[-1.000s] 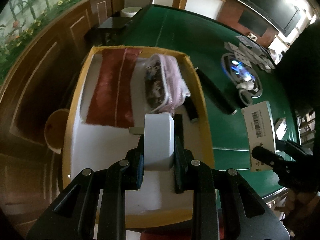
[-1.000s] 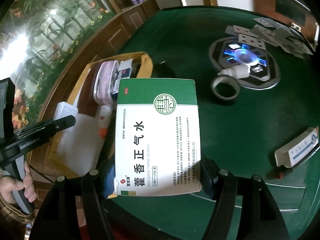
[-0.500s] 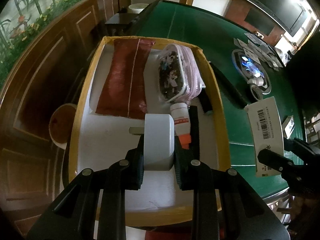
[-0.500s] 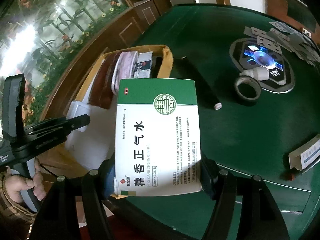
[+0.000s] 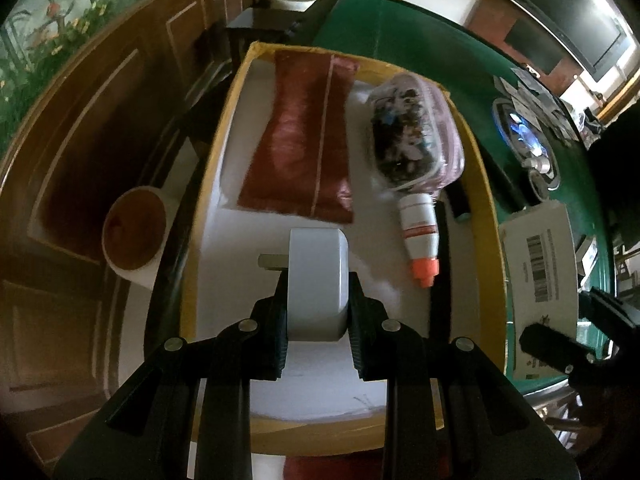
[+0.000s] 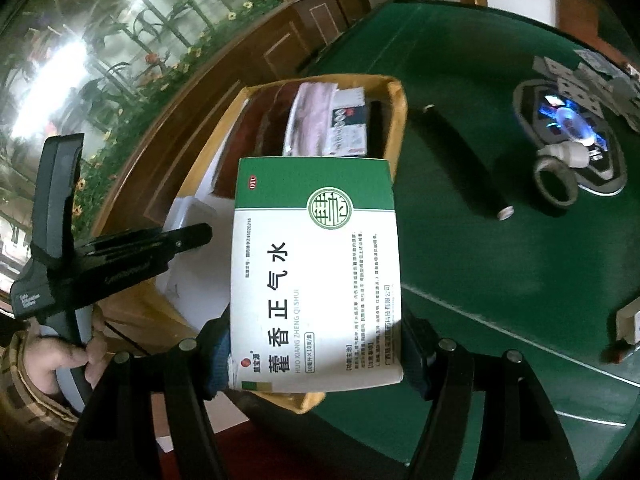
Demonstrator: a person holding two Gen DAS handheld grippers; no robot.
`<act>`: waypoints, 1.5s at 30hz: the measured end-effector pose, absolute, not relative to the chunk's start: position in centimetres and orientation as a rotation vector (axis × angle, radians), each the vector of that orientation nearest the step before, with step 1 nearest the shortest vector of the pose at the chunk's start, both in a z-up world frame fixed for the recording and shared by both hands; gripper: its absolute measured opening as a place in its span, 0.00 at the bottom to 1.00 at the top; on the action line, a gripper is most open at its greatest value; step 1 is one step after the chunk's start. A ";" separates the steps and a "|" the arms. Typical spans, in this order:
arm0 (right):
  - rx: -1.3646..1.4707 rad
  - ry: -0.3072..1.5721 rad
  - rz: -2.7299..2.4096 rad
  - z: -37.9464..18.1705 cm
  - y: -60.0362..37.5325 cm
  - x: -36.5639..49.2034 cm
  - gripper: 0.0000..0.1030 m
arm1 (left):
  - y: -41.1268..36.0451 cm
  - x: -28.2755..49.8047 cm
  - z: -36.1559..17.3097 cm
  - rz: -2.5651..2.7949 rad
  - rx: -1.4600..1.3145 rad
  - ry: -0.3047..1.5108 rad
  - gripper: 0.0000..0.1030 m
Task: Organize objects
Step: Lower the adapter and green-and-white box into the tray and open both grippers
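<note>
Bottle (image 5: pixel 418 236) beside pouch (image 5: pixel 414 136) in box (image 5: pixel 208 184)

The surface (image 6: pixel 460 272) is a green felt-covered game table with a lit blue control panel (image 6: pixel 568 132) at its centre. Playing cards (image 6: pixel 576 80) lie around the panel. A white dropper bottle (image 6: pixel 566 154) rests on the panel's edge, touching a roll of tape (image 6: pixel 554 188). A black cylinder (image 6: pixel 460 160) lies between the panel and a yellow cardboard box (image 6: pixel 396 120). A small carton (image 6: pixel 628 320) lies near the right edge.
</note>
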State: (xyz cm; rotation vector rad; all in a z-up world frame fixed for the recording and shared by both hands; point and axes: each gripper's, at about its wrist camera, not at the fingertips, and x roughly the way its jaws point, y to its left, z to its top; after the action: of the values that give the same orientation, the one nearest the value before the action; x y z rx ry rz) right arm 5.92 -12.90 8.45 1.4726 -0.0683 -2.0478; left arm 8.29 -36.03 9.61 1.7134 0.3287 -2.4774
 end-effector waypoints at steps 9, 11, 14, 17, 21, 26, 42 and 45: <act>1.482 -0.122 -1.958 8.3 -16.0 6.9 0.67 | -38.0 8.4 8.8 -2.461 1.740 0.376 0.24; 1.474 -0.126 -1.939 8.6 -16.7 7.2 0.67 | -38.3 8.4 8.9 -2.464 1.739 0.380 0.24; 1.471 -0.146 -1.901 8.5 -17.9 7.5 0.67 | -38.7 8.6 9.0 -2.471 1.735 0.378 0.24; 1.497 -0.217 -1.840 7.7 -18.8 7.3 0.67 | -39.0 8.7 8.9 -2.471 1.739 0.377 0.24; 1.572 -0.287 -1.754 5.2 -19.8 7.1 0.67 | -39.3 8.7 8.4 -2.460 1.758 0.378 0.24; 1.616 -0.167 -1.813 4.2 -20.6 7.3 0.67 | -39.4 8.9 7.7 -2.455 1.778 0.376 0.24; 1.630 0.188 -2.000 4.2 -21.2 8.5 0.67 | -38.9 7.3 7.9 -2.503 1.792 0.365 0.24; 1.620 0.219 -2.009 4.4 -21.4 8.8 0.67 | -38.6 6.2 9.2 -2.543 1.769 0.381 0.24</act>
State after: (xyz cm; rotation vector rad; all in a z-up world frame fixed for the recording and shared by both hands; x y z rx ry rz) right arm 8.76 -21.39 4.41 1.6204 0.2186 -2.0094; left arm 6.17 -38.59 9.15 1.7695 0.3813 -2.5433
